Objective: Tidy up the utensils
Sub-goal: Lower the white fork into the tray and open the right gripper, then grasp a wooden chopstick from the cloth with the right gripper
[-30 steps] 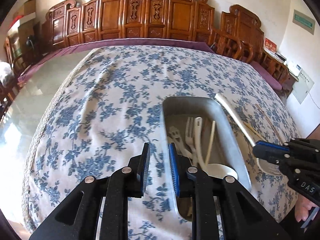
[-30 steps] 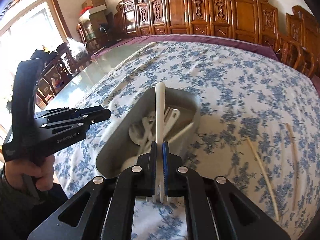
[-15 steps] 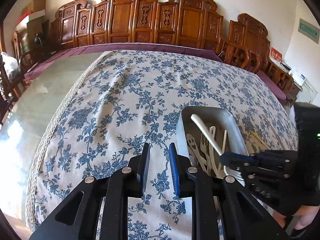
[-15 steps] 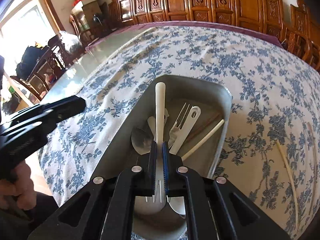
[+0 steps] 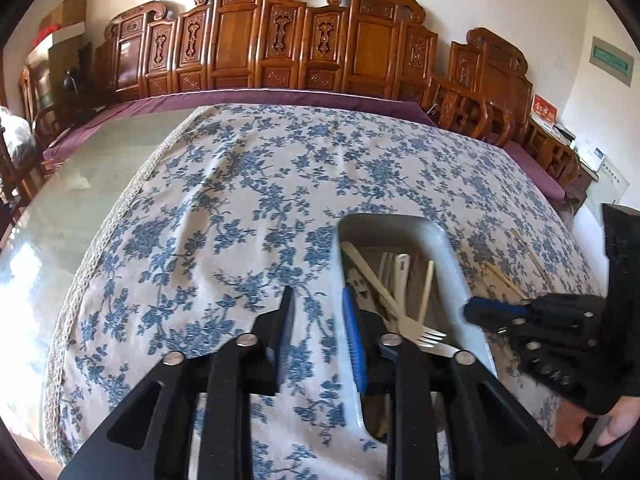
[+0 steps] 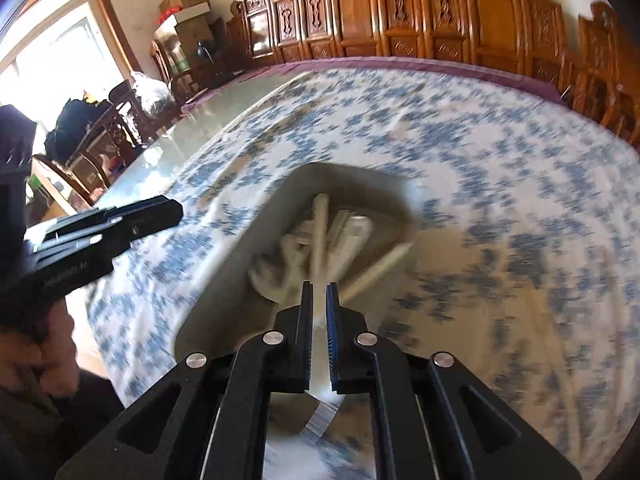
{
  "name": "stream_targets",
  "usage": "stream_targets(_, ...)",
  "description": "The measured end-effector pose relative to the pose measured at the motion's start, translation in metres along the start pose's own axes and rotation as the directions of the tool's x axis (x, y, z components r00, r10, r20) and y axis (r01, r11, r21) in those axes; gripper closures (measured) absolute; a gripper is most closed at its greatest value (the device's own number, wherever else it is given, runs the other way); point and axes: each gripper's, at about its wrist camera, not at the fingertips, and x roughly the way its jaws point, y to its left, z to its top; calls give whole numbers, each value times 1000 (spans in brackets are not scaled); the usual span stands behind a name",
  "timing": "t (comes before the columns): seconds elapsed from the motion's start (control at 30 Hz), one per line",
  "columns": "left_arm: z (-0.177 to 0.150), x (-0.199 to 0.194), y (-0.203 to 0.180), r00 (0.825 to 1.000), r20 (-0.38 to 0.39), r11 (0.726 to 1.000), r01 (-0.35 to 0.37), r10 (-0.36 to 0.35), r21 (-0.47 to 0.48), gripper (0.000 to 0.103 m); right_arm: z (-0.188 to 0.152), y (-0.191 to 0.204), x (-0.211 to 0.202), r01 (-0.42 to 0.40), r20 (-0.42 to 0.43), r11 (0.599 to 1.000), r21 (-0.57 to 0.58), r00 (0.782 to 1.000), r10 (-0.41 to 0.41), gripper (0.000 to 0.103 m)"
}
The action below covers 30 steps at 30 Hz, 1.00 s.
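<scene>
Fork [image 5: 424,334] lying tines-up in the metal tray [image 5: 452,248] on the tabletop [image 5: 240,200]. Placing step near done. Right gripper [image 6: 319,300] nearly closed, blurred, seemingly pinching the white handle; left gripper [image 5: 316,312] opening, empty. Next: release, then fetch the chopsticks [image 5: 500,276].
</scene>
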Motion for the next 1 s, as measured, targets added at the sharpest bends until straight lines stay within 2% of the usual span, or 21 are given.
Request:
stream_targets(0.07,-1,-2,-10,1000,3,1000,10,-10,9,73,-8,-18,-14,43,7,999,-13,999,-43,95)
stream_targets(0.13,-2,-3,-20,1000,5,1000,10,-10,22,64,-19,-41,-29,95,12,995,-19,995,-94,95)
stream_targets(0.27,-4,-7,-42,1000,9,999,10,-11,45,62,-39,-88,-51,179,5,984,4,984,-179,95)
stream_targets(0.3,-5,-8,-49,1000,9,999,10,-11,51,57,-45,-102,-57,196,5,980,14,981,-196,95)
stream_targets(0.33,-7,-9,-55,1000,11,998,12,-12,54,47,-49,-109,-60,207,4,978,18,978,-207,95)
stream_targets(0.37,-8,-10,-59,1000,11,998,13,-13,56,43,-54,-118,-63,223,2,975,17,975,-223,95)
stream_targets(0.5,-18,-15,-82,999,-3,997,36,-36,75,34,-75,-153,-71,264,-19,963,47,965,-263,95)
stream_targets(0.57,-23,-17,-92,999,-5,996,38,-38,87,25,-82,-167,-75,283,-17,957,64,959,-282,95)
stream_targets(0.6,-27,-17,-99,999,-9,995,42,-42,91,21,-84,-172,-76,290,-16,954,72,957,-289,92)
stream_targets(0.63,-30,-15,-105,999,-16,995,50,-48,90,19,-86,-180,-78,295,-13,952,81,955,-295,82)
stream_targets(0.67,-33,-13,-110,998,-26,994,58,-56,89,18,-87,-185,-80,297,-11,951,88,955,-298,72)
stream_targets(0.7,-34,-11,-114,998,-34,994,63,-60,91,17,-89,-192,-80,296,-11,951,94,955,-296,69)
stream_targets(1.0,-41,7,-171,993,-68,981,102,-92,163,17,-78,-220,-53,279,-75,959,58,959,-274,69)
